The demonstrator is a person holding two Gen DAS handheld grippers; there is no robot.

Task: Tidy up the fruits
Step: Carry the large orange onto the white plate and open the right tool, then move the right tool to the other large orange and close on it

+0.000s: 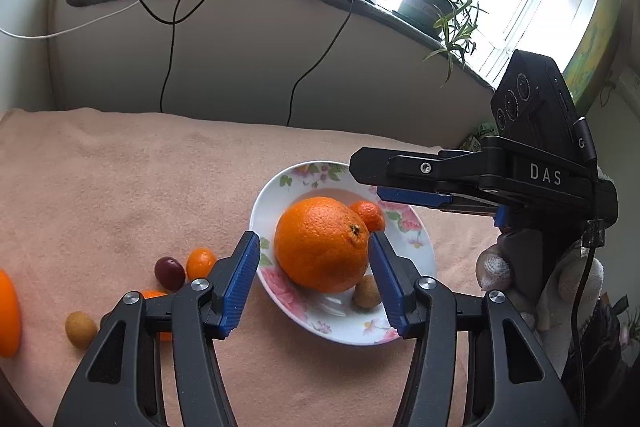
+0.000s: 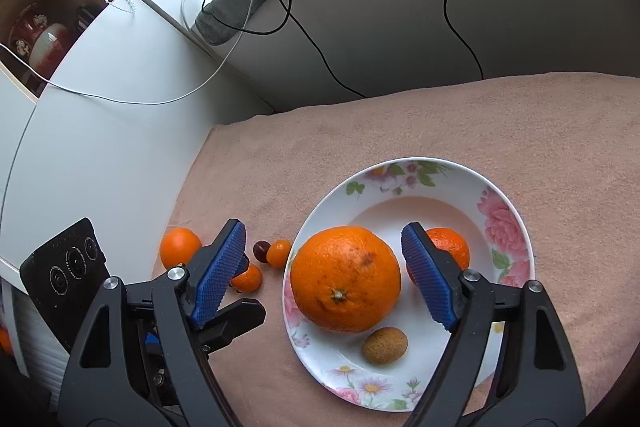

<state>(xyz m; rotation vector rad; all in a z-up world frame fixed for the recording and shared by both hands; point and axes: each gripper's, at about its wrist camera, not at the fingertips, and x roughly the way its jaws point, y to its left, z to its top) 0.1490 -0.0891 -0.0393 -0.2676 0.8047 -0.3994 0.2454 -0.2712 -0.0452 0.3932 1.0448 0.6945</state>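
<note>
Plate: a white shallow ceramic plate with a pink flower rim (image 2: 508,215) is seen on the peach terry cloth (image 2: 440,115); it carries the big round orange with a pitted skin (image 2: 344,279), a small mandarin (image 2: 450,247) behind it and a little tan rough-skinned fruit (image 2: 385,345) in front.

Right gripper: the black two-finger gripper with blue ribbed pads (image 2: 324,275) is held wide, released, straddling the big orange with clear air on both sides; nothing is clasped.

Left gripper: the matching left gripper (image 1: 312,283) is held parted and empty just before the plate, the orange seen between its pads but not pressed.

Loose fruit: a dark red grape-like fruit (image 1: 170,271), a small oval orange kumquat (image 1: 200,262), a tan fruit (image 1: 81,329) and a further orange (image 2: 180,247) are left on the cloth, left of the plate; another small orange one lies partly hidden behind the left gripper, so its kind is probably mandarin, not certainly.

Step in hand: the placing of the big orange is judged done; the right gripper is best lifted clear without brushing it.

Next pick: the small round fruit is best approached from above, pads squared either side, and closed gently so nothing is squashed or rolled away.

Caution: the plate rim is to be cleared on each return.
</note>
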